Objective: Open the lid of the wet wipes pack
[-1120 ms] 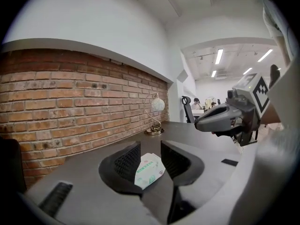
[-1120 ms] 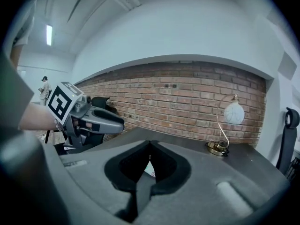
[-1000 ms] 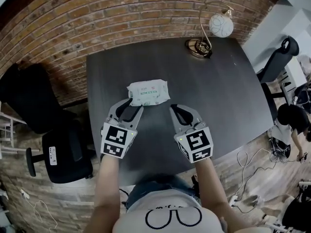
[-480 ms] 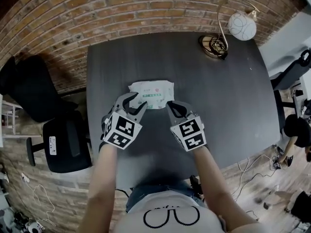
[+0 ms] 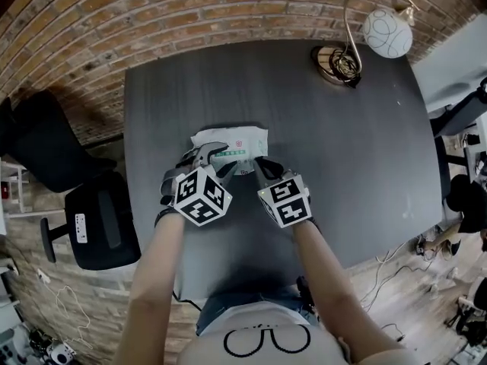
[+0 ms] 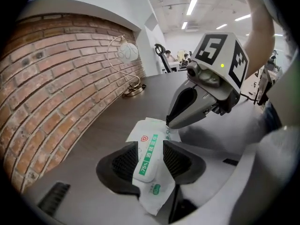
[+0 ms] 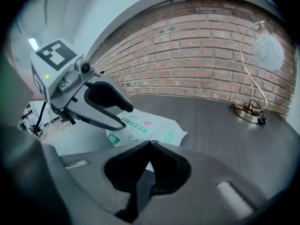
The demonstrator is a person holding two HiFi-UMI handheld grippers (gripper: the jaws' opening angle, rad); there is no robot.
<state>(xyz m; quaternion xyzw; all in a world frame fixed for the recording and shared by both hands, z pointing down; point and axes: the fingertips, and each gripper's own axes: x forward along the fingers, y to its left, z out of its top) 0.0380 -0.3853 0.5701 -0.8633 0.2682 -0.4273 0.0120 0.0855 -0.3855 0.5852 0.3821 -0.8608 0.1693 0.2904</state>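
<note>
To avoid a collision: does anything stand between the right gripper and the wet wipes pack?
Nothing visible. The right gripper, jaws together, is at the edge of the white plastic wet wipes pack; the left gripper straddles its lid with open jaws.

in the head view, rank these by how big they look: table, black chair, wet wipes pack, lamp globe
1. table
2. black chair
3. wet wipes pack, partly covered
4. lamp globe
The last two look close in size, so their order is unsure.
</note>
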